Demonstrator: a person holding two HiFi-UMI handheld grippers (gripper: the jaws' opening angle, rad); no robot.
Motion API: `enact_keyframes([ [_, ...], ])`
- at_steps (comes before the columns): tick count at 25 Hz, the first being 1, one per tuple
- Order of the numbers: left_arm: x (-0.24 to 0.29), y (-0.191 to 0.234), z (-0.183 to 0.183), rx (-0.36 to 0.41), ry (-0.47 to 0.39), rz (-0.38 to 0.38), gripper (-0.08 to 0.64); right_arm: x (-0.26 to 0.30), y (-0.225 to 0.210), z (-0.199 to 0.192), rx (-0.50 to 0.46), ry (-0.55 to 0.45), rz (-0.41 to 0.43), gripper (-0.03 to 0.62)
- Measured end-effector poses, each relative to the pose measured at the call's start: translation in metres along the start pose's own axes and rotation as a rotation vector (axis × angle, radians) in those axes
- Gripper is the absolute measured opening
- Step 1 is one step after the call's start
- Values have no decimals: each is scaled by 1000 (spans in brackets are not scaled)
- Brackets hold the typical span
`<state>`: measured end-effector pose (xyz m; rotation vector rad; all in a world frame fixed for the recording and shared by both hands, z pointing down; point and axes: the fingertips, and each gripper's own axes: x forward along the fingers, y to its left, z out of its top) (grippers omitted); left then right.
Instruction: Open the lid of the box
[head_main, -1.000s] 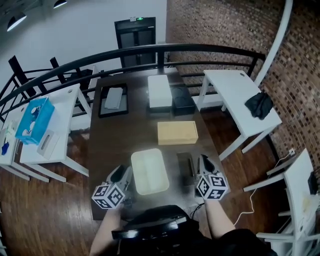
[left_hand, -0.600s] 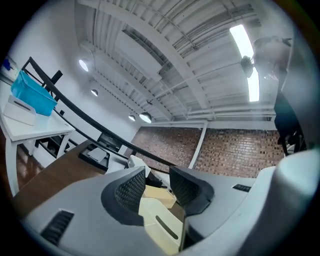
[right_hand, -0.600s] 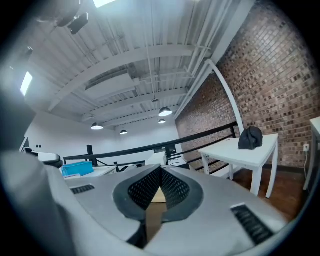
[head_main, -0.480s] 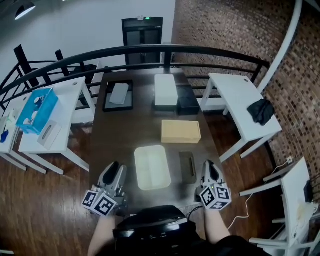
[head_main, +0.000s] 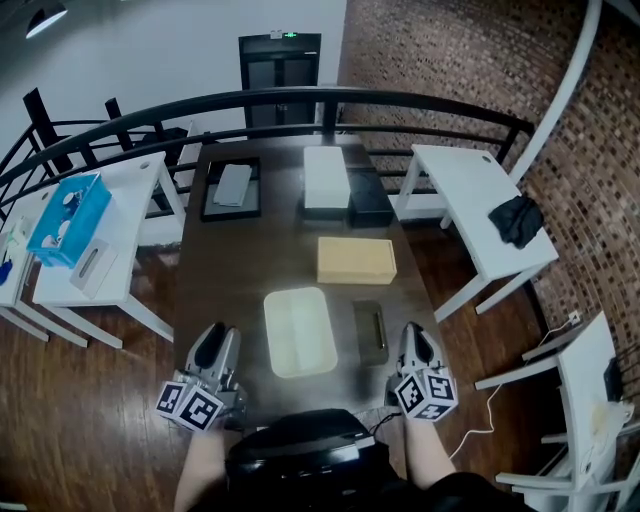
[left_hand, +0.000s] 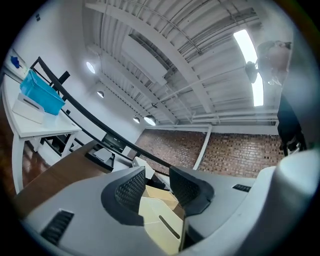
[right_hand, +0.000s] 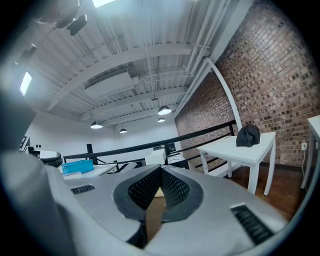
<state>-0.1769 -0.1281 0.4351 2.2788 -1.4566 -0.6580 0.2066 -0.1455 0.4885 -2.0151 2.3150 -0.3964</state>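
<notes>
Two grippers (head_main: 213, 338) (head_main: 413, 336), one tan box (head_main: 356, 260), one cream tray (head_main: 299, 332), one blue bin (head_main: 68, 218)

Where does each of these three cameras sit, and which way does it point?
Head view: on the person's head, facing steeply down at the table; both forearms, left gripper and right gripper show.
Left gripper view: on the left gripper, tilted up across the table; its open jaws show.
Right gripper view: on the right gripper, facing the railing; its shut jaws show.
Shared: the black cloth appears in head and right gripper views.
</notes>
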Motion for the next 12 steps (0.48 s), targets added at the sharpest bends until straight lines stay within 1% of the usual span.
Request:
enact_keyframes([
  [7,-4,3,-4,-13,8,15,133,2,0,-5,-16,18,8,0],
  [12,-4,6,-7,-20,13,19,133,4,1,-10,-10,32,7,0],
])
